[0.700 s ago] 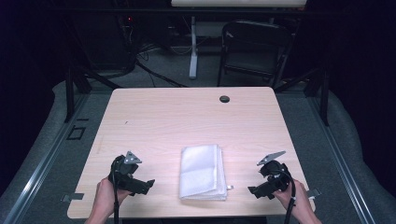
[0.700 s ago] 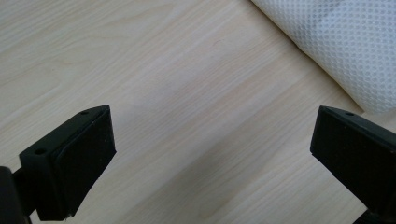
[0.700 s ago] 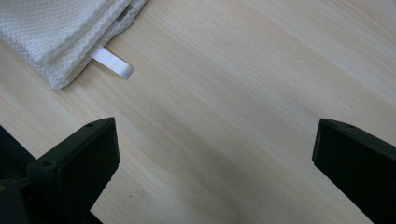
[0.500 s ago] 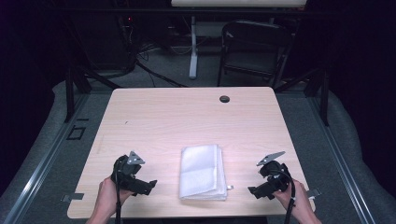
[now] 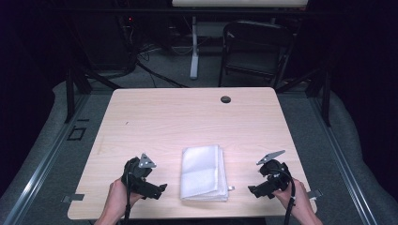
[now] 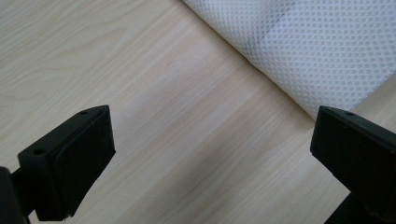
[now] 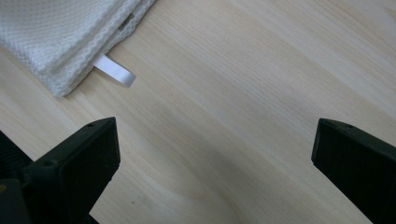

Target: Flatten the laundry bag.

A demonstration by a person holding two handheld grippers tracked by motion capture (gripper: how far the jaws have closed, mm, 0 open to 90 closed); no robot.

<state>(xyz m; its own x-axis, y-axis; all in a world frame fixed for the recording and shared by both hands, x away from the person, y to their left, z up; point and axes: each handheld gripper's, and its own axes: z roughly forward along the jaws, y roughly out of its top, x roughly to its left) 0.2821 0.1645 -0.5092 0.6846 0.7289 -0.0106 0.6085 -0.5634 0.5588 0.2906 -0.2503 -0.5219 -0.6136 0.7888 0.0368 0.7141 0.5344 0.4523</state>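
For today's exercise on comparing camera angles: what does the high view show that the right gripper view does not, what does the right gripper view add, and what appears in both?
The high view alone takes in the black folding chair beyond the table, the small dark round cap near the table's far edge, and the left tool held open. The right gripper view alone makes clear the short white ribbon tag sticking out from the cloth's edge. Both share the folded white mesh-weave cloth, the light wooden table and the open right tool.
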